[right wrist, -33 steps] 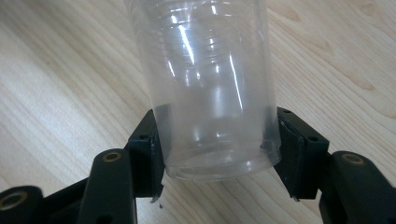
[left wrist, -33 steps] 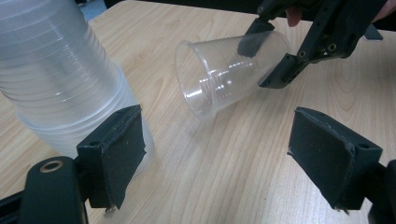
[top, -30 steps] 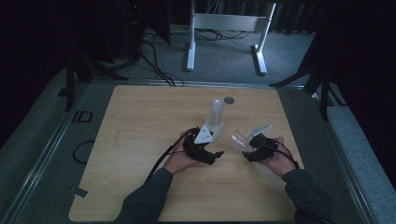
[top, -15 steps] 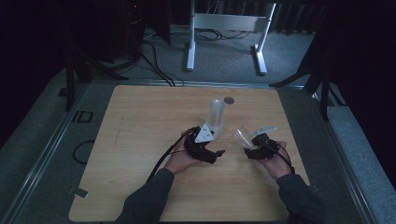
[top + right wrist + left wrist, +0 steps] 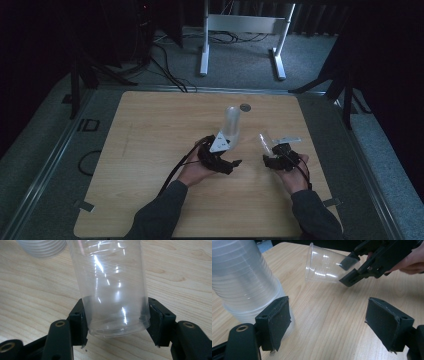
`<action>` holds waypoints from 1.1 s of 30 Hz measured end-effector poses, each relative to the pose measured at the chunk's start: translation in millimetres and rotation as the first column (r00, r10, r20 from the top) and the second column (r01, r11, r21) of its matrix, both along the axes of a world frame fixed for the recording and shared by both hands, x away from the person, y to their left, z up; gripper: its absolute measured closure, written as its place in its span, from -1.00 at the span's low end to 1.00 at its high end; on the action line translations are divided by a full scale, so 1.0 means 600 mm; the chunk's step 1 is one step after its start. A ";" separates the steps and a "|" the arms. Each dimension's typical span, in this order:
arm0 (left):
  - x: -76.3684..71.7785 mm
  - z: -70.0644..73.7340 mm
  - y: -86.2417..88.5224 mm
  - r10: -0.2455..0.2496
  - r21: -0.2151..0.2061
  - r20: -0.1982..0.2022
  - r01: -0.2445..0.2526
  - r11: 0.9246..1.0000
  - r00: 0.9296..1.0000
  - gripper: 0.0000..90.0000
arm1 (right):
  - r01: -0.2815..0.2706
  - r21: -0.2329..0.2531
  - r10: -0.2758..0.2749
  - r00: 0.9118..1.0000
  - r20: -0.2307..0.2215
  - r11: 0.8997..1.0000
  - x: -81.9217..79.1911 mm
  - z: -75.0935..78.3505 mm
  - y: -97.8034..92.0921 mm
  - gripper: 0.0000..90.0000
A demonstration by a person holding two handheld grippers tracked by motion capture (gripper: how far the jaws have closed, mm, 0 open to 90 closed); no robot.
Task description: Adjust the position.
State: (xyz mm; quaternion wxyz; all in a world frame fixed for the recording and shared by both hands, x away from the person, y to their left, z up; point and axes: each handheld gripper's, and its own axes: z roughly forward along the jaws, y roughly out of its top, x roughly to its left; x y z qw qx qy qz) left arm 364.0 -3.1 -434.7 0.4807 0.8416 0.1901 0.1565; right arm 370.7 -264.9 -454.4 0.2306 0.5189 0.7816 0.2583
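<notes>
A tall stack of clear plastic cups (image 5: 231, 125) stands upside down near the middle of the wooden table (image 5: 150, 150). My left gripper (image 5: 231, 159) is just in front of it. In the left gripper view the stack (image 5: 244, 282) rises right beside the left pad, and the left gripper (image 5: 332, 322) is open with only bare wood between its jaws. To the right, my right gripper (image 5: 272, 159) is shut on a single clear cup (image 5: 265, 141), held tilted above the table. The right gripper view shows this cup (image 5: 112, 285) clamped near its base by the right gripper (image 5: 116, 322).
A small grey round disc (image 5: 244, 107) is set into the table behind the stack. A white metal frame (image 5: 240, 25) and cables (image 5: 165, 70) lie on the floor beyond the far edge. A black loop of cable (image 5: 90, 162) lies left of the table.
The right hand and its cup have shifted slightly toward the left and away from the near edge. The left gripper and the stack have stayed where they were.
</notes>
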 end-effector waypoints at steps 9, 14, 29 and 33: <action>0.002 0.005 -0.001 0.016 -0.019 -0.009 -0.017 1.000 1.000 -0.56 | 0.064 0.045 -0.066 0.997 0.050 0.997 -0.005 -0.003 0.001 -0.06; 0.005 0.009 0.000 0.029 -0.030 -0.015 -0.030 0.999 0.999 -0.55 | 0.112 0.085 -0.121 0.987 0.103 0.990 -0.012 -0.010 0.003 -0.06; 0.011 0.012 -0.004 0.052 -0.058 -0.039 -0.054 0.997 0.998 -0.54 | 0.162 0.112 -0.184 0.958 0.218 0.980 -0.027 -0.020 0.012 -0.06; 0.012 0.013 -0.009 0.053 -0.070 -0.048 -0.056 0.996 0.997 -0.54 | 0.170 0.122 -0.197 0.945 0.261 0.978 -0.032 -0.015 0.009 -0.06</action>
